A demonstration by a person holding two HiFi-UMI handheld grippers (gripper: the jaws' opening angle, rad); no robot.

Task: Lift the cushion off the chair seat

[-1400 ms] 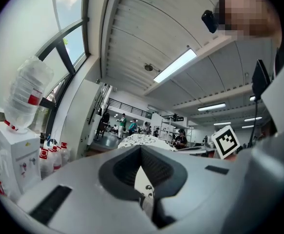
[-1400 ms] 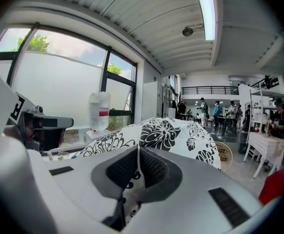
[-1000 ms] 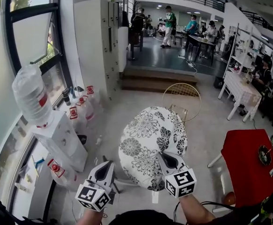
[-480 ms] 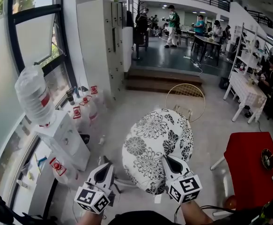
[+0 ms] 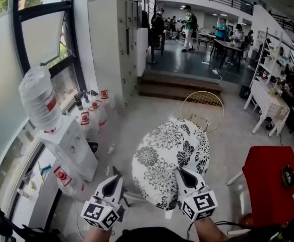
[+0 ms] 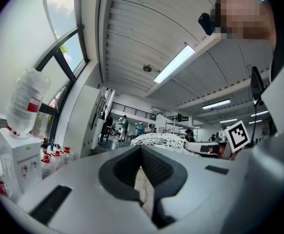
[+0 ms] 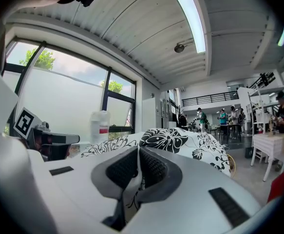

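The flower-printed cushion [image 5: 167,145] fills the middle of the head view, and its far edge at 1 o'clock overlaps the gold wire chair [image 5: 201,101]. Whether that edge touches the seat cannot be told. The right gripper [image 5: 179,171] points level and away from the person, with its marker cube nearest the body and a bare forearm [image 5: 210,227] behind it at the bottom edge. Its jaws are clamped together on the cushion's near rim at 5 o'clock, and the right gripper view shows printed fabric pinched between the pads. The left gripper [image 5: 115,178] lies level and roughly parallel at the cushion's 8 o'clock, just beside it but apart. Its jaws are closed on nothing. A water dispenser [image 5: 68,145] stands at 9 o'clock and a red surface [image 5: 268,180] at 3 o'clock.
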